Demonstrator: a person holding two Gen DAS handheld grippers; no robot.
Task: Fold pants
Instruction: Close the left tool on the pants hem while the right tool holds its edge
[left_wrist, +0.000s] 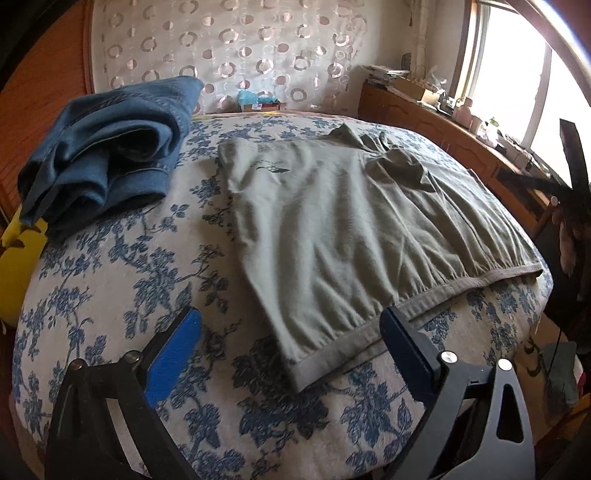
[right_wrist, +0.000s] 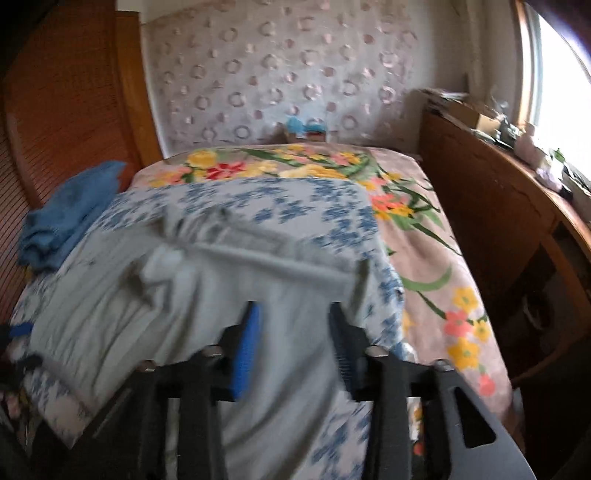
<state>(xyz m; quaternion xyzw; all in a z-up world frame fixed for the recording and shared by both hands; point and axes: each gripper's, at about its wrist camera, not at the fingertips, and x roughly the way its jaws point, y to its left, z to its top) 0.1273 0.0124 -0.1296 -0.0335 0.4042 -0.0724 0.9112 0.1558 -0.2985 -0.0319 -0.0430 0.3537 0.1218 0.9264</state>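
Grey-green pants (left_wrist: 332, 229) lie flat on the blue-flowered bedspread (left_wrist: 129, 288), waistband toward me. My left gripper (left_wrist: 291, 350) stands wide open just above the bed, with the near waistband corner (left_wrist: 306, 369) between its blue pads and neither pad touching it. In the blurred right wrist view the pants (right_wrist: 122, 314) are rumpled, with a fold of cloth turned over on top. My right gripper (right_wrist: 295, 347) is partly open over the cloth; the fabric shows between its fingers and the blue pad (right_wrist: 245, 354) is bare.
A folded pile of blue jeans (left_wrist: 107, 155) sits at the far left of the bed, also the jeans (right_wrist: 66, 221). A colourful flowered blanket (right_wrist: 424, 258) covers the bed's right side. A cluttered wooden sideboard (right_wrist: 498, 206) runs under the window at right.
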